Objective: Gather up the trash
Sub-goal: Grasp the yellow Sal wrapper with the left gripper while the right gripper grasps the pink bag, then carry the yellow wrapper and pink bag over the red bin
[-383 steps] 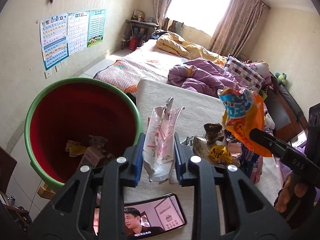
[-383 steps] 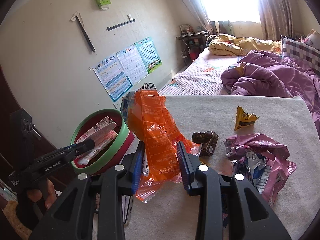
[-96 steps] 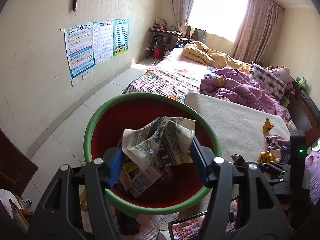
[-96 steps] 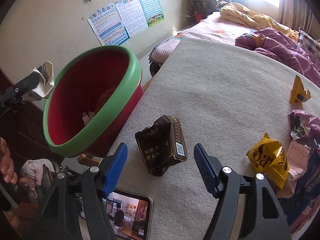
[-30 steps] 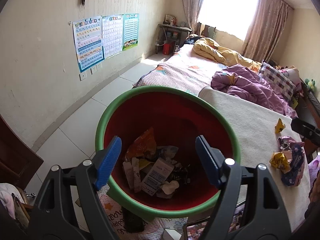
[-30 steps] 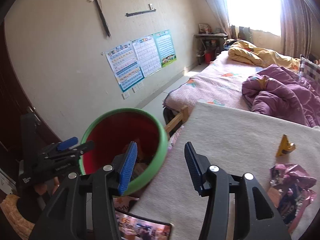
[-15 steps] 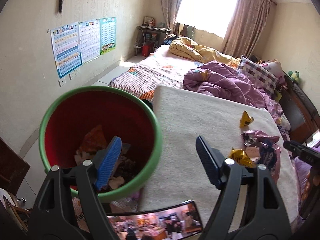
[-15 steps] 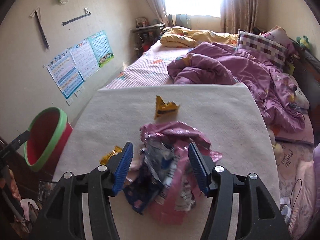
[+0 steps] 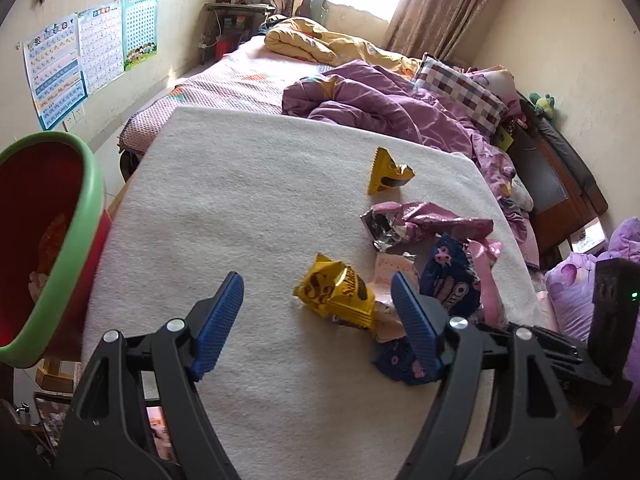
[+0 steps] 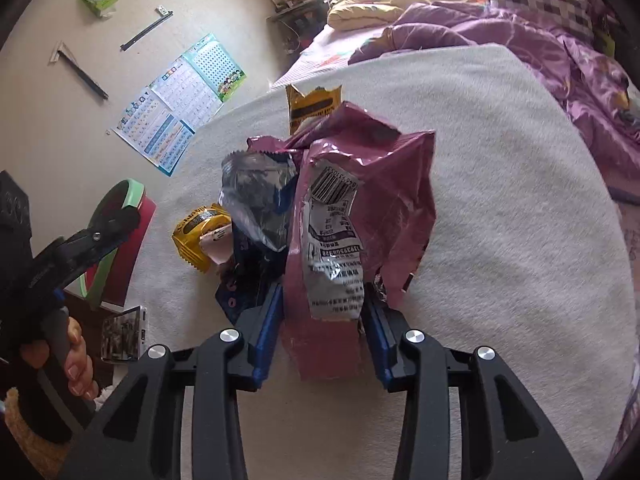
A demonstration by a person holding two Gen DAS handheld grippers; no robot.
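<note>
Snack wrappers lie on a white cloth-covered table (image 9: pixel 240 216). My left gripper (image 9: pixel 320 312) is open and empty, just short of a crumpled yellow wrapper (image 9: pixel 336 292). Beyond it lie a pink foil bag (image 9: pixel 424 222), a dark blue wrapper (image 9: pixel 452 284) and a small yellow wrapper (image 9: pixel 386 170). My right gripper (image 10: pixel 324 320) has its pads on both sides of the pink foil bag (image 10: pixel 360 200), which rests on the table; I cannot tell whether it grips. The red bin with a green rim (image 9: pixel 60 240) stands at the table's left.
A phone (image 10: pixel 124 334) lies at the table's near left corner. A bed with purple and yellow quilts (image 9: pixel 360 100) lies behind the table. Posters (image 9: pixel 80 52) hang on the left wall. Dark wooden furniture (image 9: pixel 560 184) stands at the right.
My left gripper has swung right from the bin to the wrappers on the table. My right gripper has moved down and narrowed around the pink foil bag.
</note>
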